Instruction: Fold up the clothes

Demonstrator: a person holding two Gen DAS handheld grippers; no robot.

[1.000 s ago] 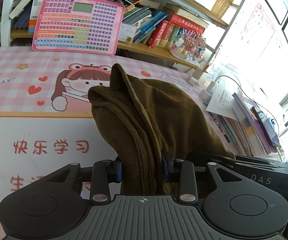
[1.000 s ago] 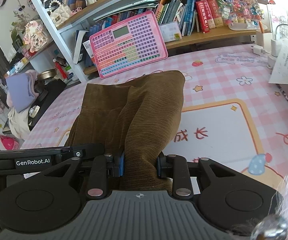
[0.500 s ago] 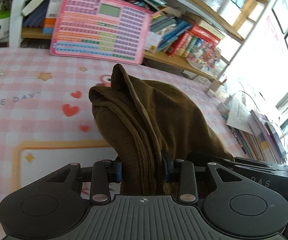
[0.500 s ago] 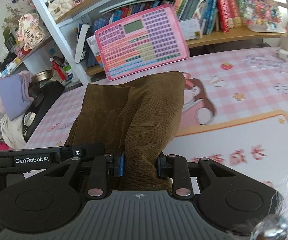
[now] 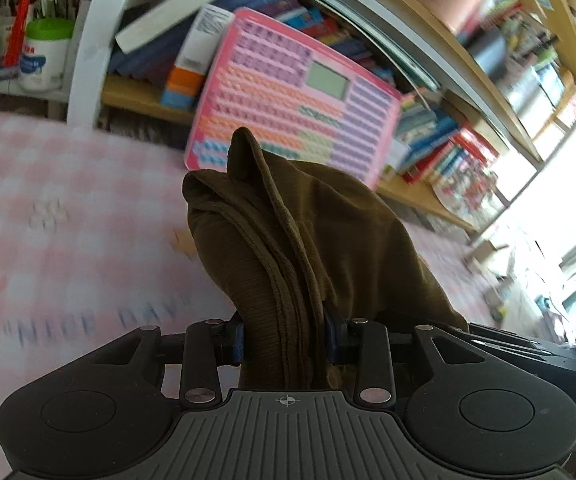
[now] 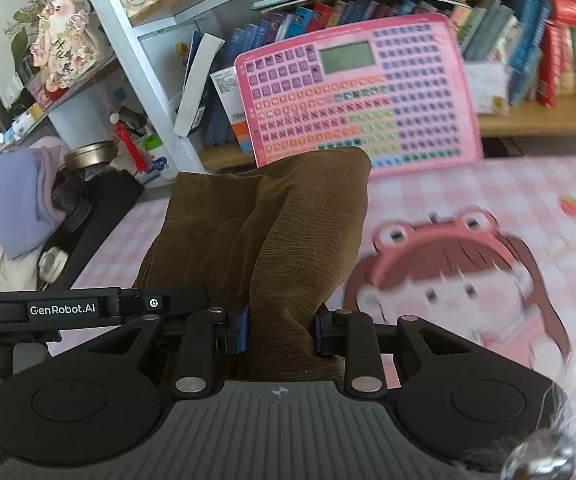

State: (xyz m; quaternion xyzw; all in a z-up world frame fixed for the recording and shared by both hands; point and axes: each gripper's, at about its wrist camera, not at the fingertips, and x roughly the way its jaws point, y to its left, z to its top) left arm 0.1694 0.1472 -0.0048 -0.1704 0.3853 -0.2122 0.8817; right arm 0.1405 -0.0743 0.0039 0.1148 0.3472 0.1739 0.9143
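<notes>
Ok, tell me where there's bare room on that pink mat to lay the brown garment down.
Bare room: the checked pink mat left of the brown garment, down to the "NICE DAY" lettering, and the cartoon-girl print on its right. Crowded: the back edge, where the pink keyboard toy leans against packed bookshelves.

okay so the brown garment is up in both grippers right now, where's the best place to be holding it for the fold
Hold it by the bunched top edge, one gripper toward each end, coming in from the near side. That is how it sits now: the left gripper and right gripper each clamp gathered layers of the brown garment, and the rest runs forward over the pink checked mat.
</notes>
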